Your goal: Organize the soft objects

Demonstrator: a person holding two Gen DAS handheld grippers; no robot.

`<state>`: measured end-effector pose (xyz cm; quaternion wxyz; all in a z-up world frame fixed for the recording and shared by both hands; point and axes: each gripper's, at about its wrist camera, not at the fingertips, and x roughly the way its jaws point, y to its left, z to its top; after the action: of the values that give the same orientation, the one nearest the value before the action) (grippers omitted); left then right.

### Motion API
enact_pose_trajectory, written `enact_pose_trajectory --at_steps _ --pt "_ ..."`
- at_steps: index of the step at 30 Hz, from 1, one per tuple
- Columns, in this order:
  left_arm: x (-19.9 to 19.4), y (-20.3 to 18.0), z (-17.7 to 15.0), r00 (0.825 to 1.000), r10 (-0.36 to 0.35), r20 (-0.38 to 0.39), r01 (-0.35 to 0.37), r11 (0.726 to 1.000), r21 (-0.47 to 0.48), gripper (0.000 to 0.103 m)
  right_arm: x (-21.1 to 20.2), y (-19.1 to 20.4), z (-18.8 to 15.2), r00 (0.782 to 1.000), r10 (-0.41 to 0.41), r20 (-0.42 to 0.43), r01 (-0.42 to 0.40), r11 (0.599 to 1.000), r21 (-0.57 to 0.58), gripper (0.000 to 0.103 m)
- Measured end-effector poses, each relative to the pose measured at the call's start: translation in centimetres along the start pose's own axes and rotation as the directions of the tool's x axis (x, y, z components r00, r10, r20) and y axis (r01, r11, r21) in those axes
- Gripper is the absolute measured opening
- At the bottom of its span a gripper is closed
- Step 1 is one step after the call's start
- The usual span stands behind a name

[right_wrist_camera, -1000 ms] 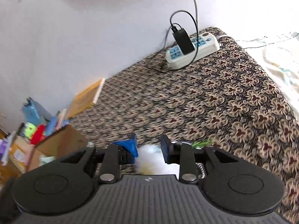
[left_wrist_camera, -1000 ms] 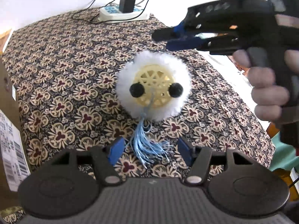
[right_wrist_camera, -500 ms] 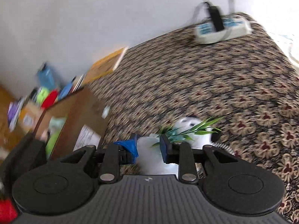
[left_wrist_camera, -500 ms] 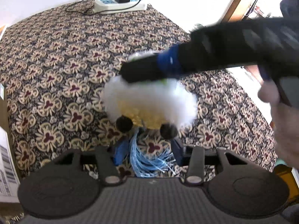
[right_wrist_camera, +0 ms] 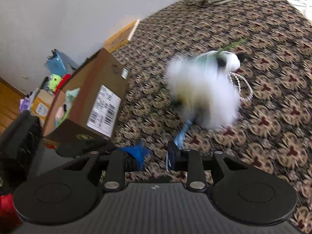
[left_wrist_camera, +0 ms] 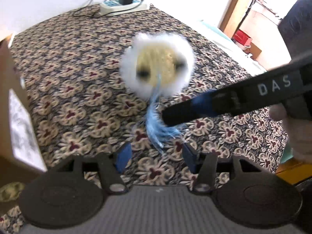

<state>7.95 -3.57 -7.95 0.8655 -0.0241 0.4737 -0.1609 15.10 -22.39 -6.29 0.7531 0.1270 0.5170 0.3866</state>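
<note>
White fluff, a cream lattice face and a pale blue tassel – the round plush toy [left_wrist_camera: 158,68] lies mid-frame on the patterned cloth [left_wrist_camera: 78,97], not yet boxed. At left, the brown cardboard box [right_wrist_camera: 91,97] already holds soft things. Left gripper [left_wrist_camera: 156,156] has just been opening, empty; right gripper [right_wrist_camera: 156,156] too – narrowly parted, holding nothing.
</note>
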Motion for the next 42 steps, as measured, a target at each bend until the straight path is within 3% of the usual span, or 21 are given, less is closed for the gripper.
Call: enact_pose_trajectory --at_steps 3,8,12,16,18,22,26,30,35,39,42 --pt "-0.9 1.1 0.5 1.0 0.005 0.03 -0.004 0.999 -0.037 0.055 -1.7 -0.7 0.0 0.999 -0.01 0.037 0.009 1.0 0.021 0.011" --pt "-1.0 2.6 3.6 0.996 0.003 0.089 0.006 0.995 -0.097 0.06 -5.8 -3.1 1.8 0.981 -0.013 0.193 -0.015 0.99 0.143 0.012" --pt "-0.2 3.3 7.1 0.993 -0.037 0.114 0.052 0.99 -0.134 0.064 -6.9 -5.4 4.1 0.961 -0.085 0.265 0.009 0.961 0.277 0.013" --pt "1.1 3.5 9.6 0.992 -0.049 0.112 0.062 0.992 -0.114 0.067 -5.6 -7.9 6.3 0.965 -0.114 0.236 0.021 0.931 0.364 0.013" --pt "2.2 3.4 10.4 0.994 -0.058 0.095 0.066 0.994 -0.091 0.068 -4.4 -9.0 7.1 0.974 -0.089 0.208 -0.002 0.917 0.399 0.013" --pt "3.9 3.7 11.5 0.994 -0.085 0.065 0.09 0.993 -0.079 0.068 -2.1 -12.0 7.7 0.988 -0.027 0.149 -0.056 0.848 0.527 0.014" --pt "3.3 4.9 12.8 0.983 -0.161 0.092 0.171 0.979 -0.109 0.068 -0.9 -13.9 7.9 0.989 0.047 0.144 -0.124 0.797 0.591 0.015" --pt "2.9 6.3 14.3 0.973 -0.193 0.123 0.211 0.966 -0.149 0.071 -0.1 -14.4 8.9 0.987 0.093 0.132 -0.153 0.8 0.58 0.015" --pt "6.0 6.7 15.4 0.985 -0.167 0.032 0.17 0.97 -0.176 0.071 1.5 -14.6 10.6 0.989 0.115 0.096 -0.149 0.812 0.564 0.016" --pt "7.1 6.7 15.3 0.978 -0.207 0.01 0.204 0.956 -0.213 0.071 2.8 -14.8 11.0 0.983 0.163 0.084 -0.181 0.796 0.577 0.018" --pt "7.4 6.3 14.7 0.974 -0.227 0.007 0.224 0.95 -0.217 0.069 3.7 -14.5 11.3 0.98 0.181 0.076 -0.193 0.808 0.557 0.018"
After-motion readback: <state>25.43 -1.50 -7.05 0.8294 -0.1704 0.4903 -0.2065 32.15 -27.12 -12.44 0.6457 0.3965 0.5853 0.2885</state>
